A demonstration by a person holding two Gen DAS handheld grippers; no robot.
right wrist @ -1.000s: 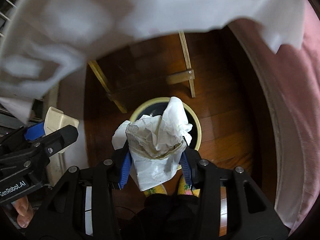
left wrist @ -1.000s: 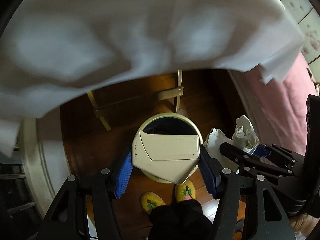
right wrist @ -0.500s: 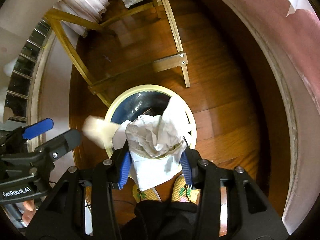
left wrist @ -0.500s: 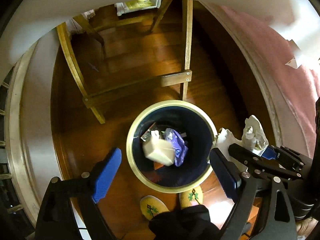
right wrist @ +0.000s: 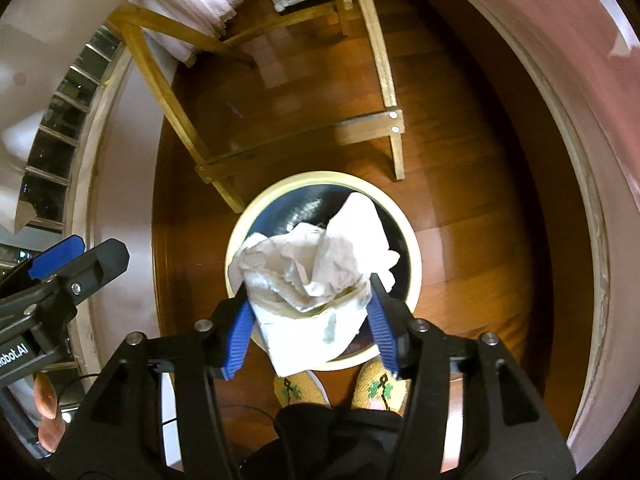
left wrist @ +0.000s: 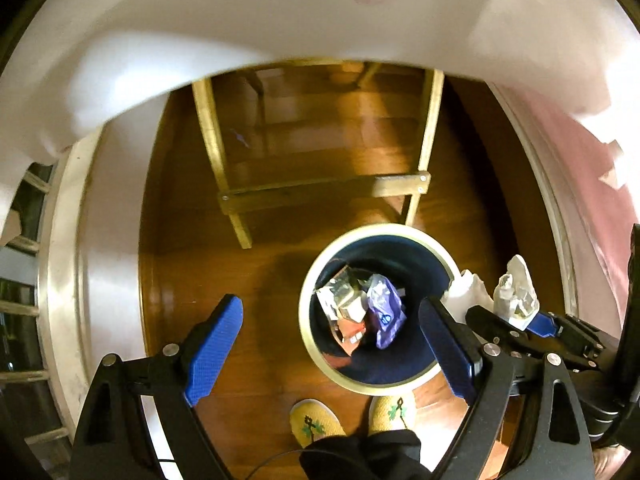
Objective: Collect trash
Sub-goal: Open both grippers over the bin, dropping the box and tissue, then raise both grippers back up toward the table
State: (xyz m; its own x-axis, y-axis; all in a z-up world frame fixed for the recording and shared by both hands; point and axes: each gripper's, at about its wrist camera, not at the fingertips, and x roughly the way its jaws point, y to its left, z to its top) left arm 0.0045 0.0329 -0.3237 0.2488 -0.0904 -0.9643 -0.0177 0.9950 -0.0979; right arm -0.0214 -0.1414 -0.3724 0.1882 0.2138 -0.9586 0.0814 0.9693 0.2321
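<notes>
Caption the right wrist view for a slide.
Right gripper, jaws just opening, with crumpled paper between them above the trash bin.

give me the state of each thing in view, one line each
left gripper: open, empty, jaws have just been opening
right gripper: jaws have just been opening, crumpled paper wad between them, above the bin
trash bin: upright, no lid, partly filled
purple wrapper: lying in the bin
slippers: on the person's feet, beside the bin

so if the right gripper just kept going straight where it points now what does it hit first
Most likely the trash already in the round bin. The right gripper points down into its mouth, jaws just opening around the crumpled paper bag still between them. Depth is unclear, so the near rim could come first.
</notes>
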